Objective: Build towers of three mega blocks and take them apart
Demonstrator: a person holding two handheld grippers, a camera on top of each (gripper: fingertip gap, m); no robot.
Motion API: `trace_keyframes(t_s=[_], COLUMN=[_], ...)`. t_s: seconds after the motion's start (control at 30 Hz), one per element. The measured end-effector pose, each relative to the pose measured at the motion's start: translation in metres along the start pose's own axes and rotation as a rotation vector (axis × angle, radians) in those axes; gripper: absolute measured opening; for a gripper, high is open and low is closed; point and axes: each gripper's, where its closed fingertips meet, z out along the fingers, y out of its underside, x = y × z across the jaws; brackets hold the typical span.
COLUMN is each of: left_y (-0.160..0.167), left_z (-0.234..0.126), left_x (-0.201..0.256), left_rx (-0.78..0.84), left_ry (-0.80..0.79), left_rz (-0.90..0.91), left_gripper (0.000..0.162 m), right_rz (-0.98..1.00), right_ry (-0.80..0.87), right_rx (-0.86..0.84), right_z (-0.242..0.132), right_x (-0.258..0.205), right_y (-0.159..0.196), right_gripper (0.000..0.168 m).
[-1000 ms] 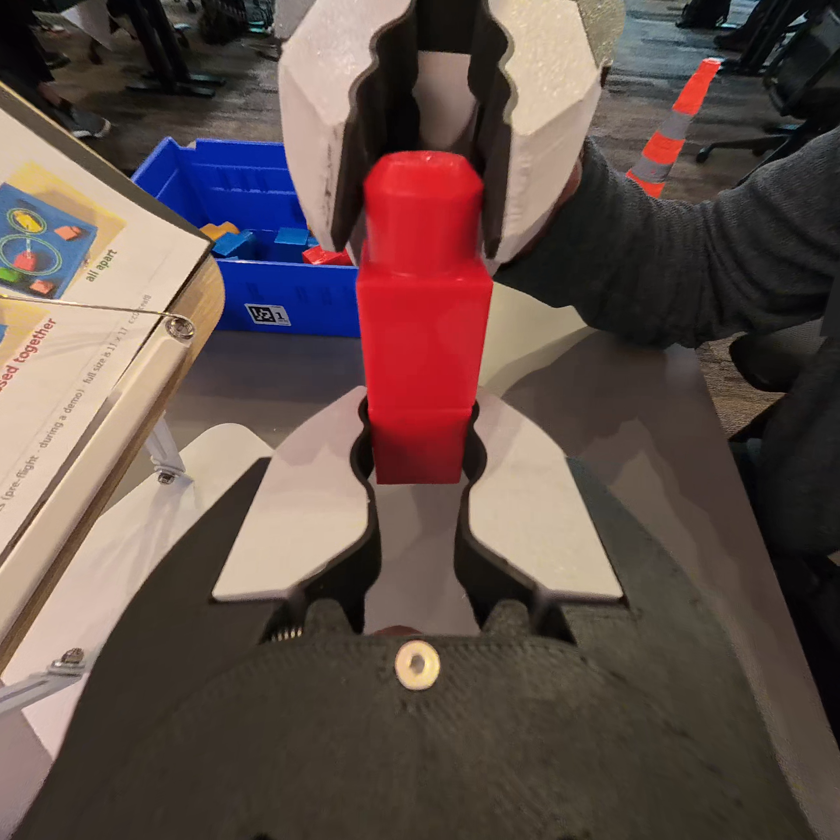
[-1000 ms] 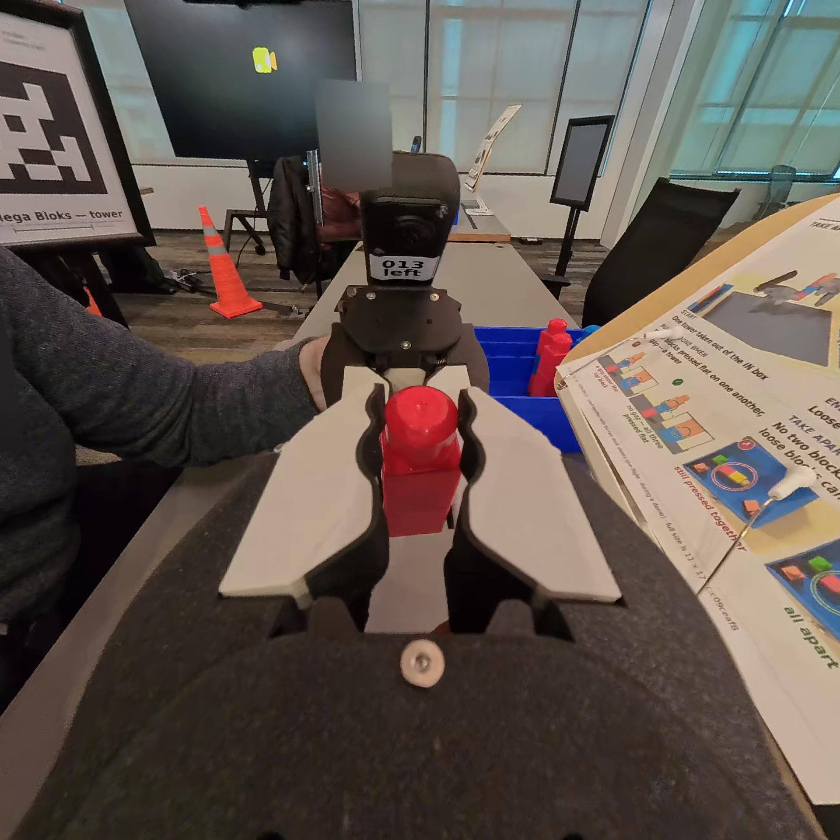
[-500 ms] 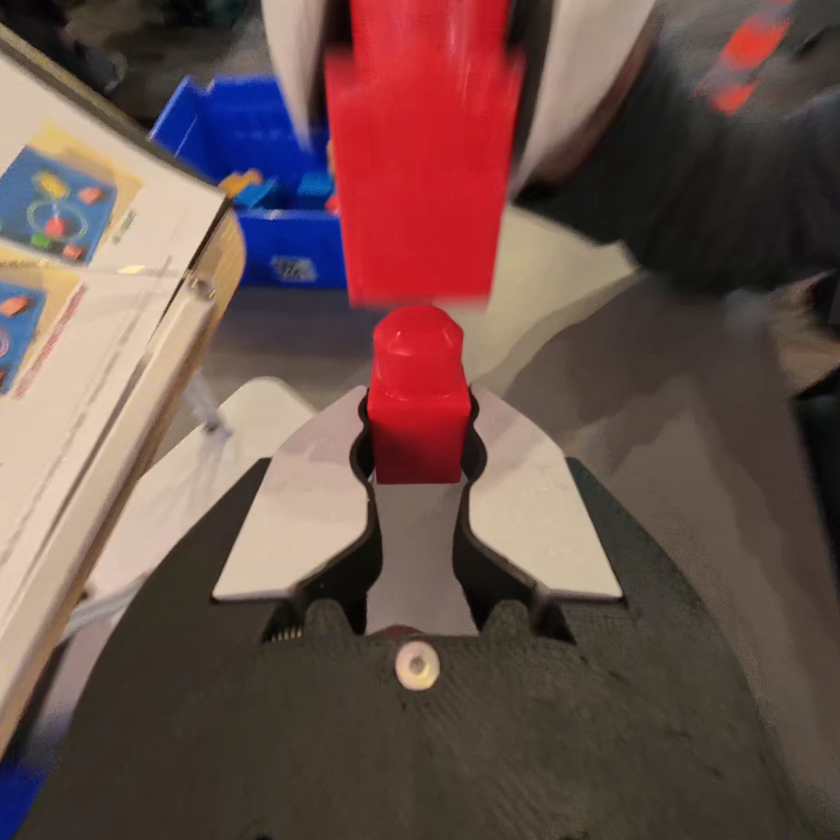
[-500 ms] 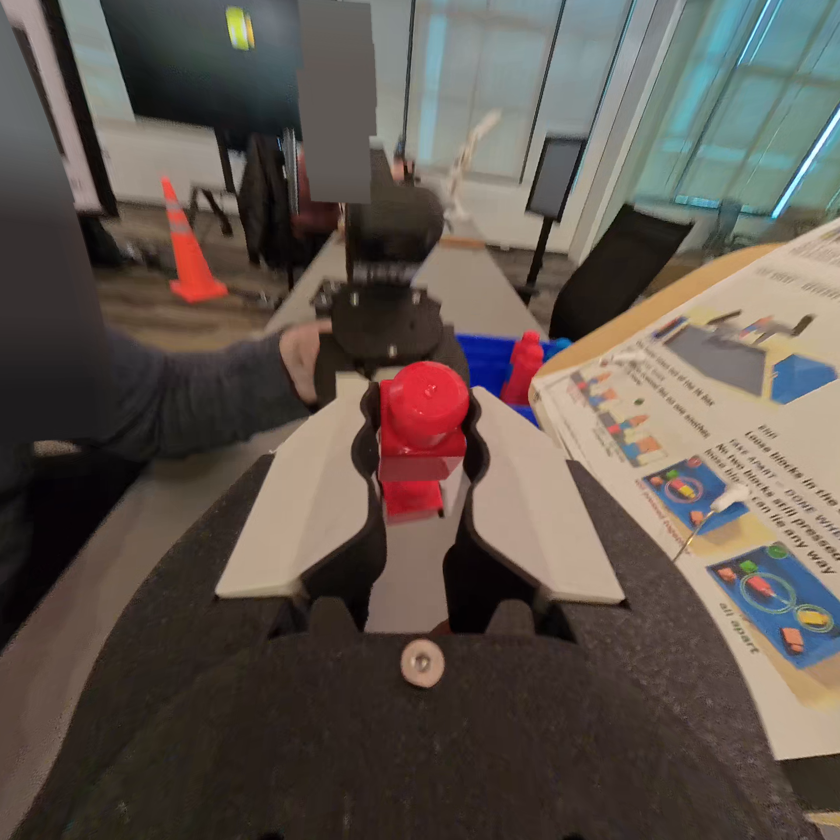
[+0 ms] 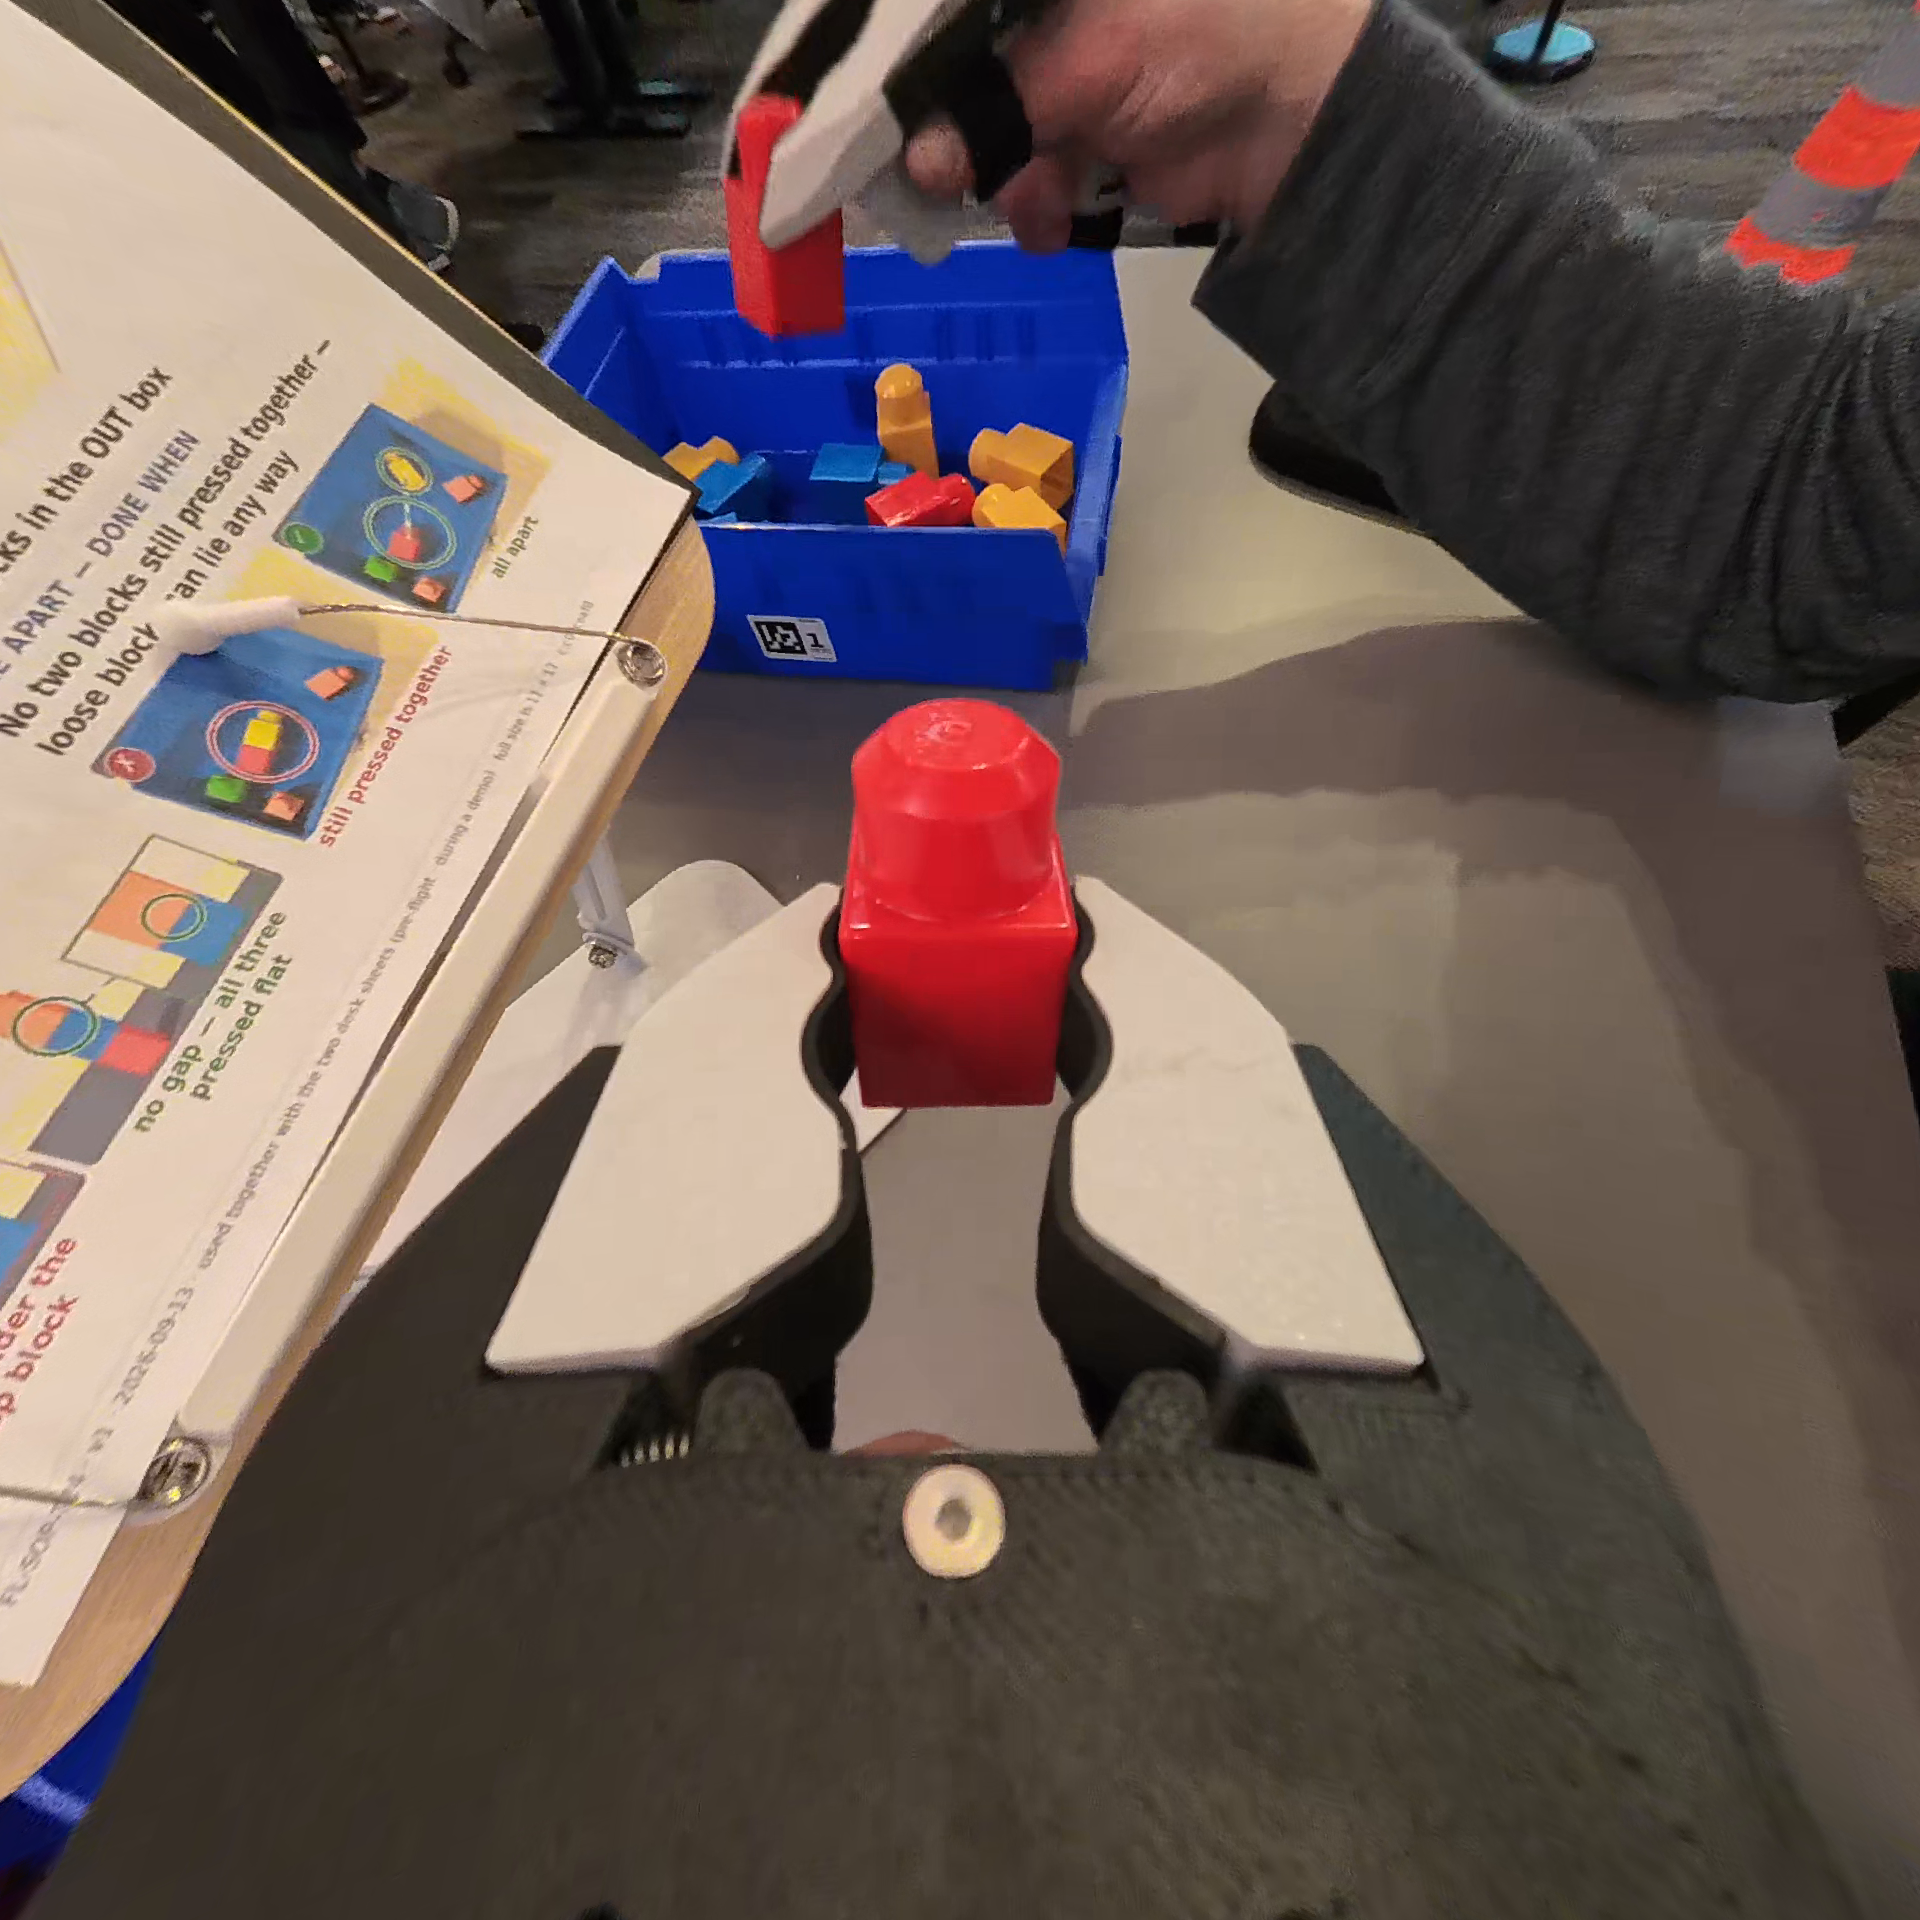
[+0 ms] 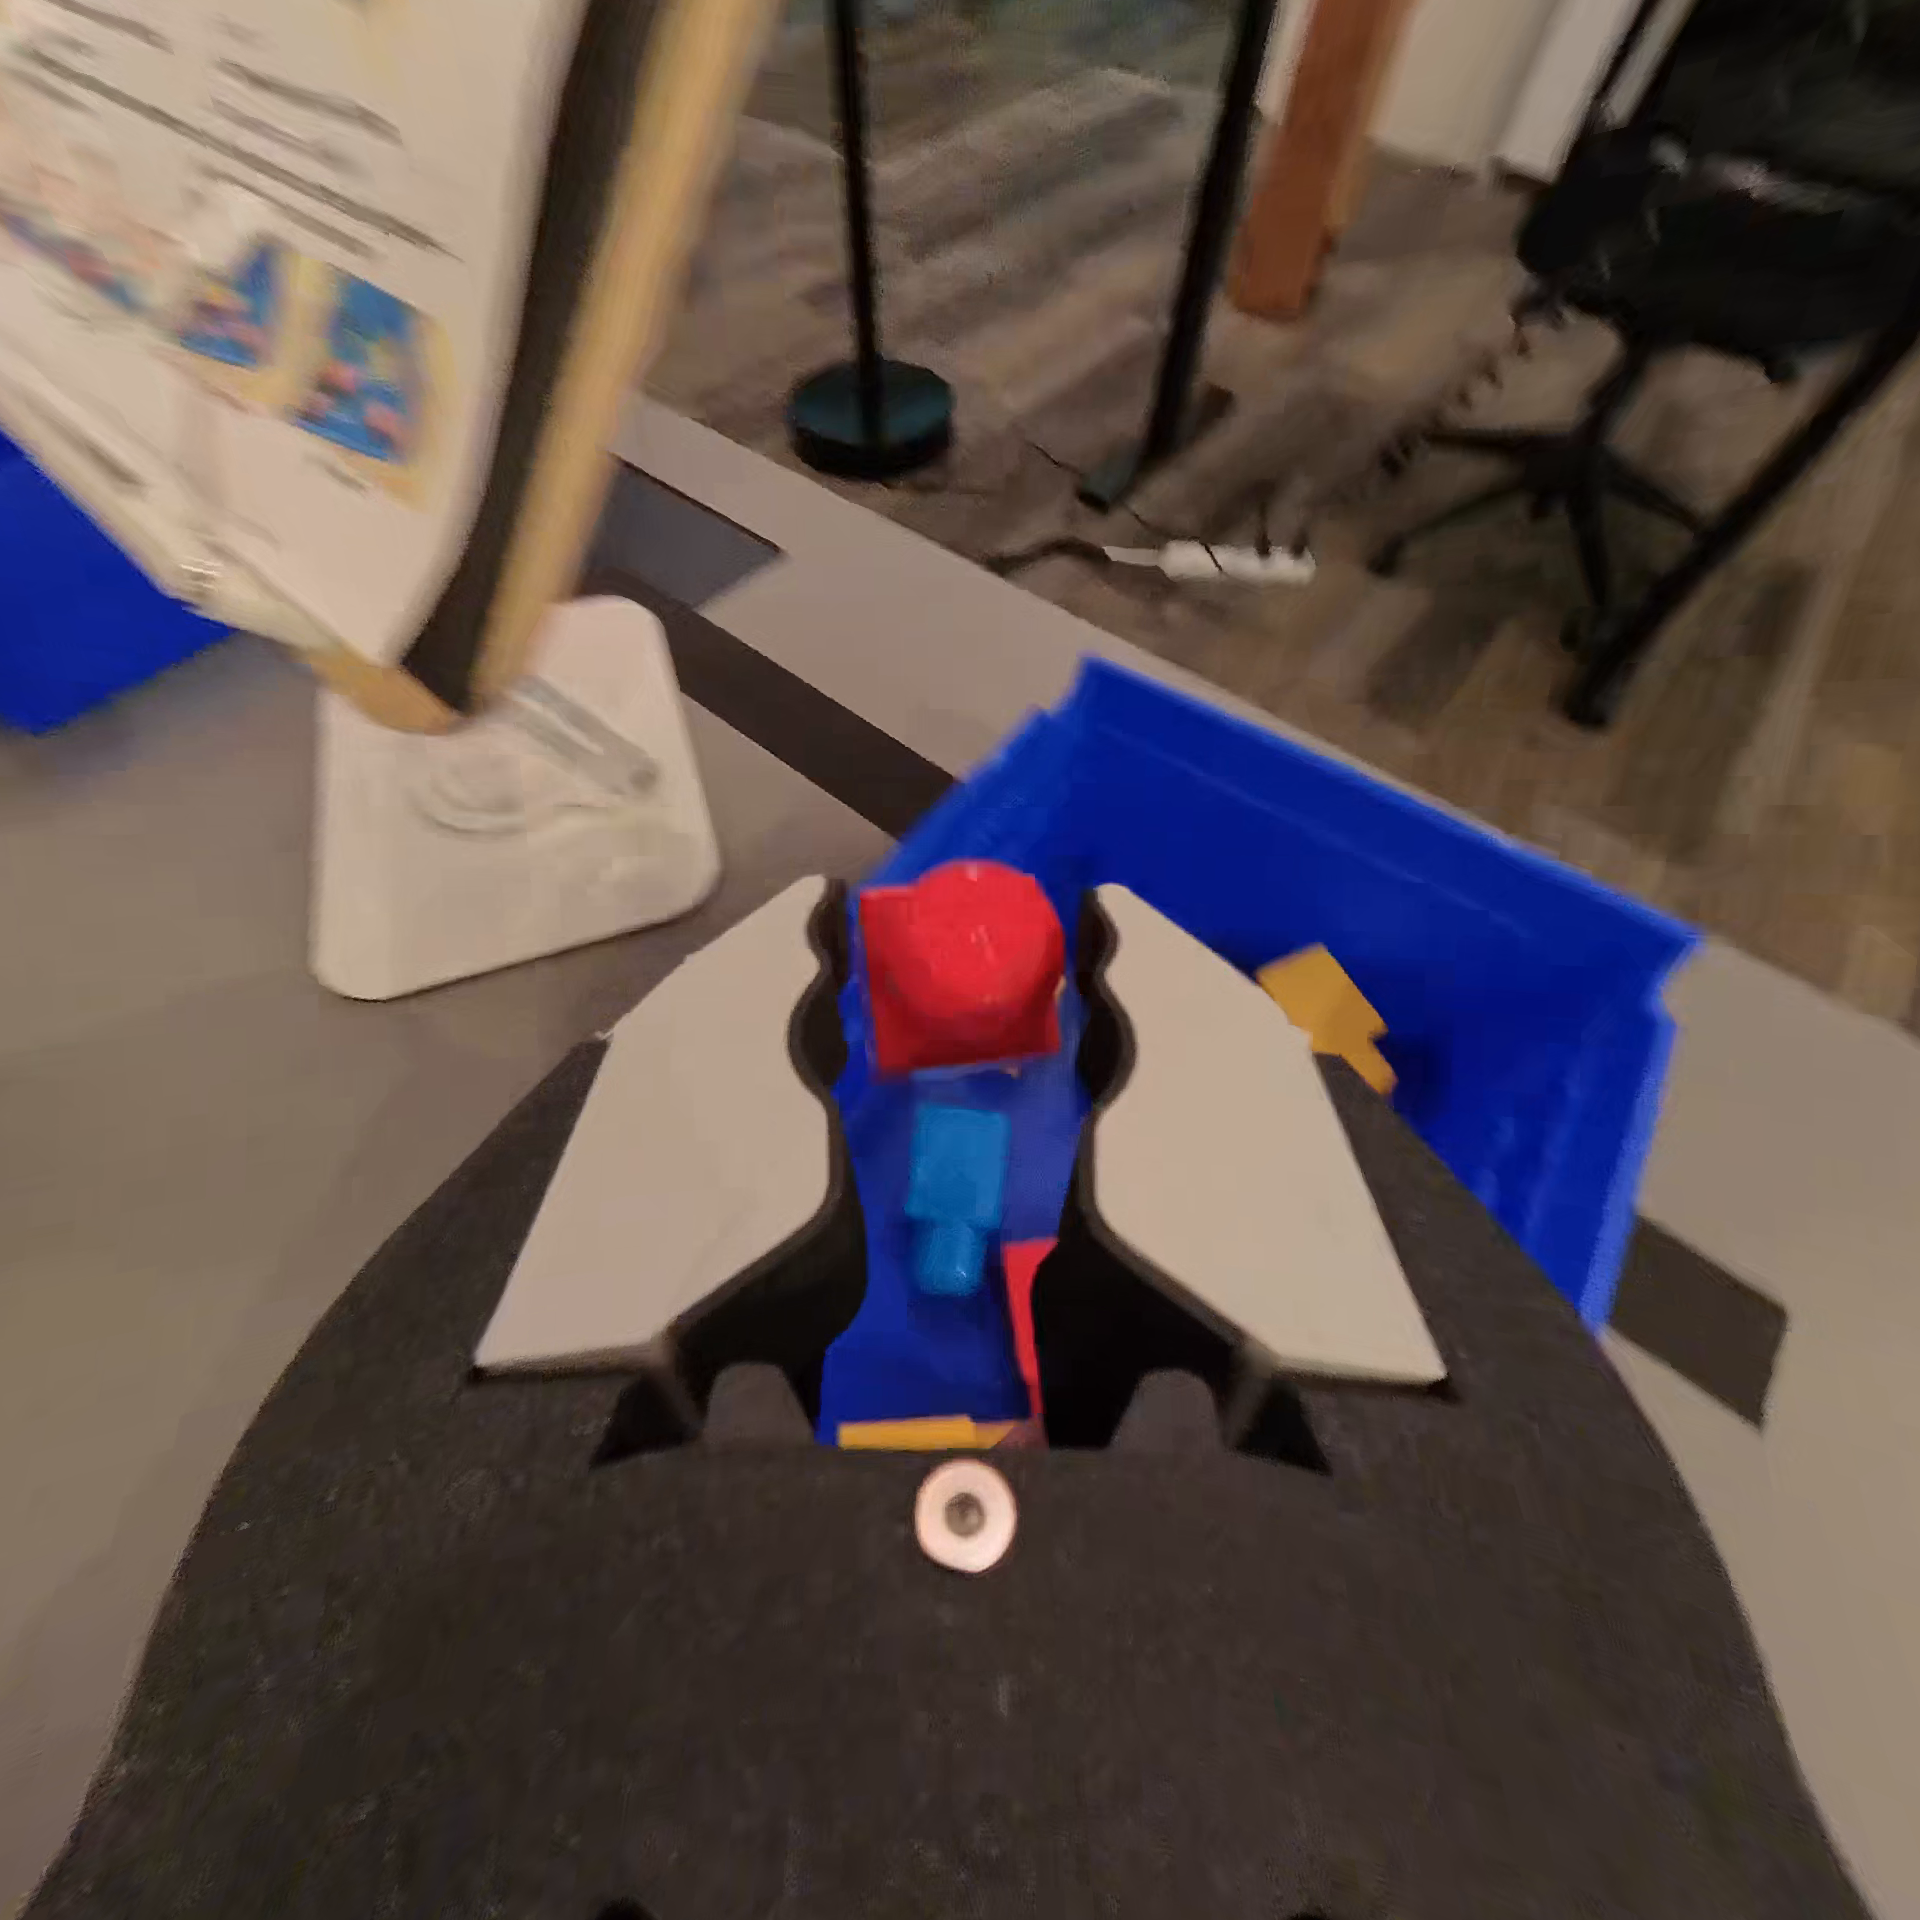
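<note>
Left hand-held gripper (image 5: 956,997) is clamping a single red block (image 5: 954,914) above the desk (image 5: 1455,987). Right hand-held gripper (image 6: 961,977) is gripping another red block (image 6: 961,977) over the blue bin (image 6: 1455,935).

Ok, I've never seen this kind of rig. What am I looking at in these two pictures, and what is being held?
No robot: a person holds a two-finger claw in each hand, with a camera on each looking along its fingers. In the left wrist view, the left claw grips one red block above the grey table. Farther off, a hand holds the right claw over the blue bin of loose blocks. The right wrist view, blurred, shows the right claw gripping another red block over that bin.
</note>
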Motion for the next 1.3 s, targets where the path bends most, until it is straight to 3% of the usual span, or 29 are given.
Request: trace_keyframes(t_s=[0.1, 0.23, 0.4, 0.53, 0.63, 0.8, 0.93, 1.17, 1.3], left_y=[0.000, -0.001, -0.009, -0.014, -0.015, -0.017, -0.017, -0.023, -0.022], left_z=[0.002, 0.008, 0.016, 0.023, 0.026, 0.028, 0.027, 0.022, 0.017], left_x=[-0.001, -0.001, 0.007, 0.016, 0.020, 0.025, 0.024, 0.028, 0.021], left_rx=[0.011, 0.025, 0.068, 0.087, 0.091, 0.104, 0.111, 0.154, 0.141], left_ry=[0.002, 0.015, 0.043, 0.072, 0.088, 0.112, 0.120, 0.149, 0.106], left_rz=[-0.010, -0.018, -0.003, 0.012, 0.019, 0.023, 0.014, 0.006, 0.009], left_gripper=[0.035, 0.035, 0.035, 0.035, 0.035, 0.035, 0.035, 0.036, 0.049], right_rz=[0.032, -0.063, -0.253, -0.377, -0.417, -0.418, -0.421, -0.357, -0.316], right_ry=[0.079, 0.040, -0.407, -0.682, -0.770, -0.797, -0.845, -0.887, -0.823], right_rx=[-0.069, 0.009, 0.221, 0.253, 0.237, 0.211, 0.222, 0.266, 0.340], right_z=[0.004, -0.004, -0.014, -0.012, -0.006, 0.006, 0.003, -0.006, -0.017], right_x=[0.023, -0.004, -0.146, -0.244, -0.280, -0.293, -0.300, -0.301, -0.278], right_y=[0.018, -0.011, -0.069, -0.073, -0.065, -0.056, -0.055, -0.065, -0.083], right_gripper=[0.054, 0.052, 0.050, 0.052, 0.052, 0.046, 0.031, 0.030, 0.029])
